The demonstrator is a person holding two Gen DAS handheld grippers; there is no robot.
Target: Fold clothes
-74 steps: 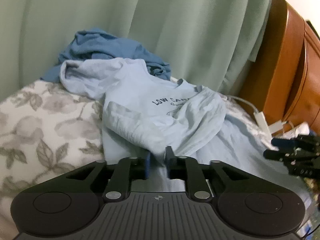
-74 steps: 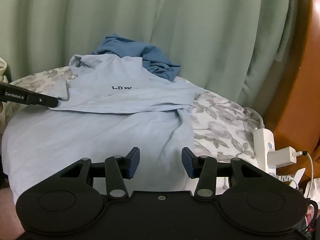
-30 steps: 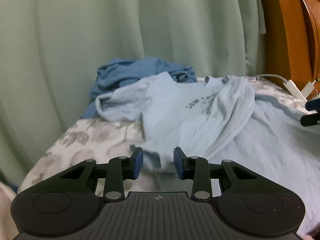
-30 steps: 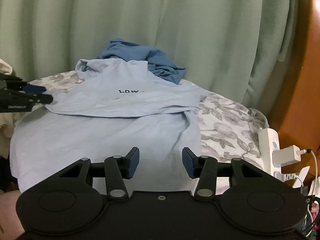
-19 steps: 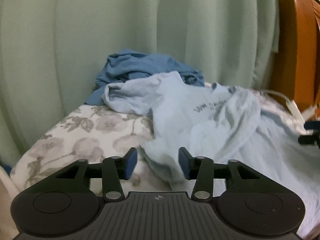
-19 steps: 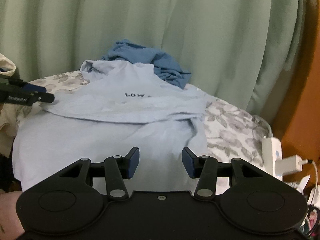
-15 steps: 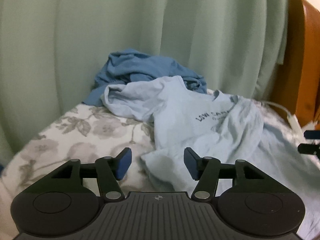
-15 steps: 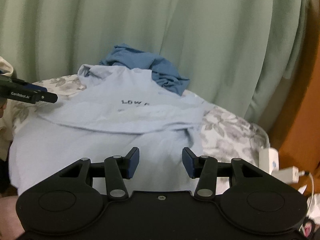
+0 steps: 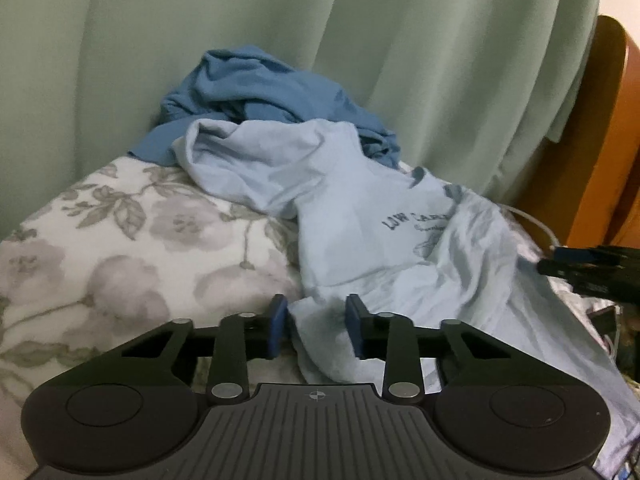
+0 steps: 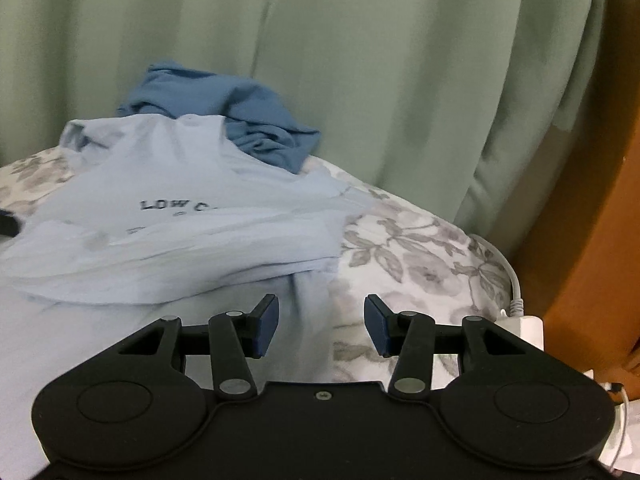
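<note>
While the left gripper [image 9: 316,326] closes on a corner of the pale blue shirt [image 9: 360,220] spread on the floral bedding [image 9: 120,248], thin bunched cloth may slip free. Right gripper [image 10: 320,326] stands open, empty. Only the right view shows the white charger [image 10: 524,330].

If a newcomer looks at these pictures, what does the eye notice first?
First, the light blue shirt with dark lettering, spread over the flowered bedcover. Behind it, a darker blue garment lies crumpled against the green curtain. The left gripper is closing on the shirt's edge.
</note>
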